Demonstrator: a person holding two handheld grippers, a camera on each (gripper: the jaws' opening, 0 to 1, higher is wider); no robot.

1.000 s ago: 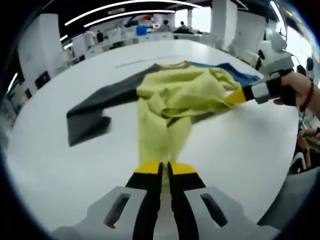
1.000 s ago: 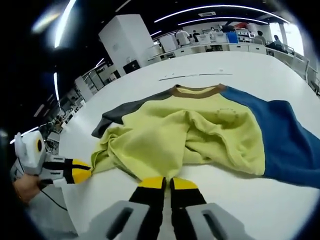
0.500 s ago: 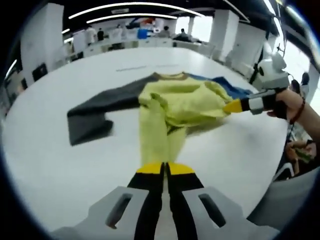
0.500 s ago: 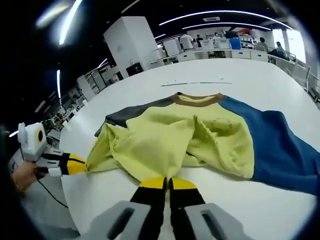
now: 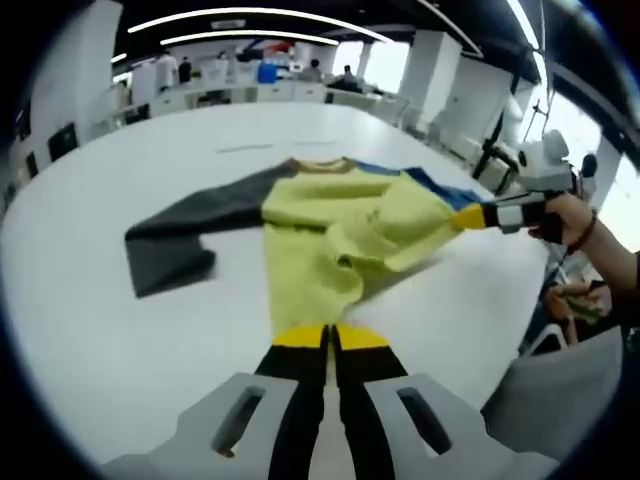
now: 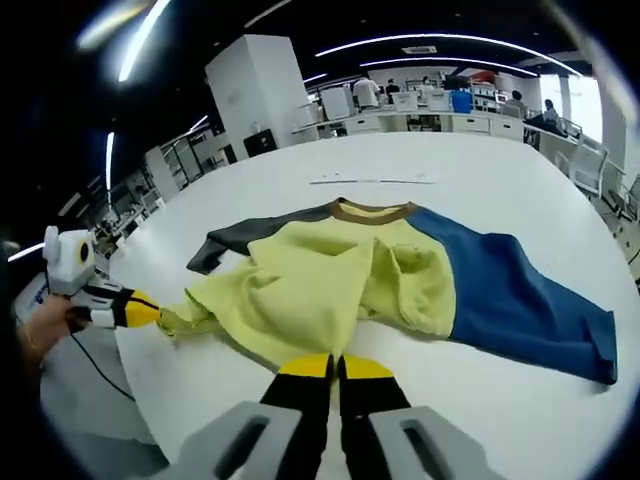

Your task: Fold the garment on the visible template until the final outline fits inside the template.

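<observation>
Grippers, two of them: my left gripper (image 5: 329, 335) and right gripper (image 6: 335, 366) both pinch the hem of one sweatshirt (image 6: 340, 290), yellow body, one gray sleeve (image 5: 190, 225), one blue sleeve (image 6: 510, 295), spread across the white table (image 6: 520, 400).

Both grippers' fingers (image 5: 322, 337) (image 6: 333, 367) closed.

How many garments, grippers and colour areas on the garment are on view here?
Garments: 1, a sweatshirt on the white table.
Grippers: 2, the left gripper and the right gripper, each shut on the yellow hem.
Garment colour areas: 4, yellow body, blue sleeve, dark grey sleeve, brown collar.
Total: 7.
</observation>
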